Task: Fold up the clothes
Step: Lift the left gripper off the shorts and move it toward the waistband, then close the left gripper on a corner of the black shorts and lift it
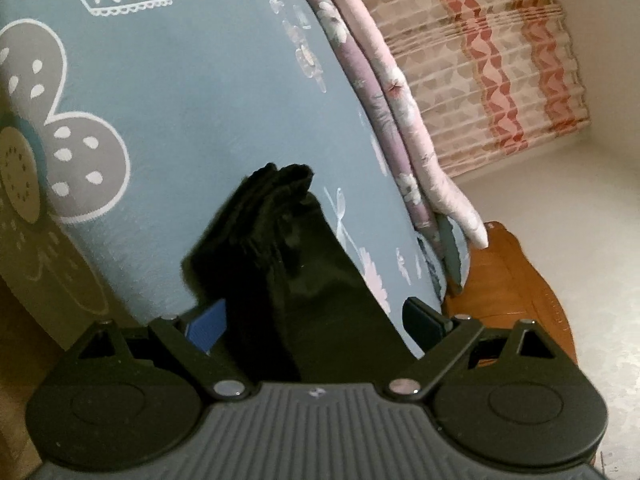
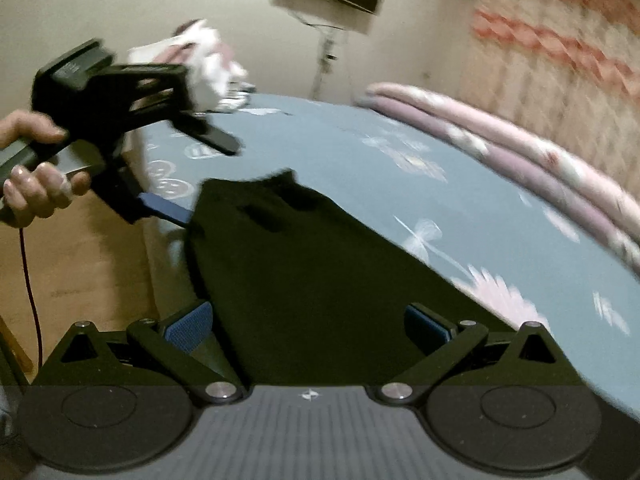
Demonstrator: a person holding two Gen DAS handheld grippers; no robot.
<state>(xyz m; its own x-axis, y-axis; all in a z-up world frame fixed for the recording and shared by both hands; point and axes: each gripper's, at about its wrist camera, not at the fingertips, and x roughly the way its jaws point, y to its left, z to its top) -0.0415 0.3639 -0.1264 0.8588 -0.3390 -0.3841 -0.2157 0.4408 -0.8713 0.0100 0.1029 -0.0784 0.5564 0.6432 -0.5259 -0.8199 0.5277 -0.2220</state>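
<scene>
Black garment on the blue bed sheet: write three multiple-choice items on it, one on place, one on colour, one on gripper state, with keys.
1. Where does the black fabric garment lie?
A. on the blue patterned bed sheet
B. on the floor
C. on the folded pink and purple quilt

2. What colour are the ribbed pads on the right gripper?
A. red
B. blue
C. white

3. How do the left gripper fingers stand?
A. shut on the garment
B. shut on nothing
C. open, one on each side of the garment

Answers: 1 A, the sheet shows around the garment; 2 B, the left-hand pad is clearly blue; 3 C, a wide gap separates the fingers.
</scene>
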